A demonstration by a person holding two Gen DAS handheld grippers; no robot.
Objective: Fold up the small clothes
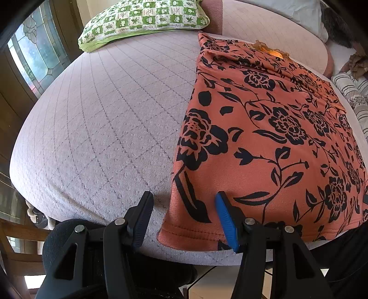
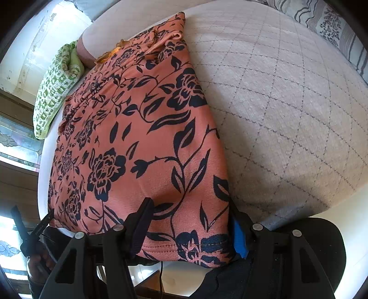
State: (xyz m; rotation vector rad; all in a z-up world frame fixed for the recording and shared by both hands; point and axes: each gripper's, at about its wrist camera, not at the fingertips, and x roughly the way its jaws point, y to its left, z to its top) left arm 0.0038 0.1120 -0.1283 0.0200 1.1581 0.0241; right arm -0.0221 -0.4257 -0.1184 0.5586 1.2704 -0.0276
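Observation:
An orange garment with a black flower print [image 1: 264, 128] lies flat on the quilted grey bed cover [image 1: 92, 119]. My left gripper [image 1: 184, 196] is open over its near left corner, one finger above the cover and the blue-padded one above the cloth. In the right wrist view the same garment [image 2: 138, 138] runs away from me, and my right gripper [image 2: 191, 207] stands open across its near right corner. There the dark finger [image 2: 142, 220] rests over the hem, and the blue pad [image 2: 240, 239] is partly hidden behind the cloth's edge.
A green patterned pillow [image 1: 142, 20] lies at the far left of the bed, with striped bedding [image 1: 354, 92] at the right. The bed's near edge runs just under both grippers. A leaded window [image 1: 34, 57] and a wooden chair [image 1: 13, 241] stand to the left.

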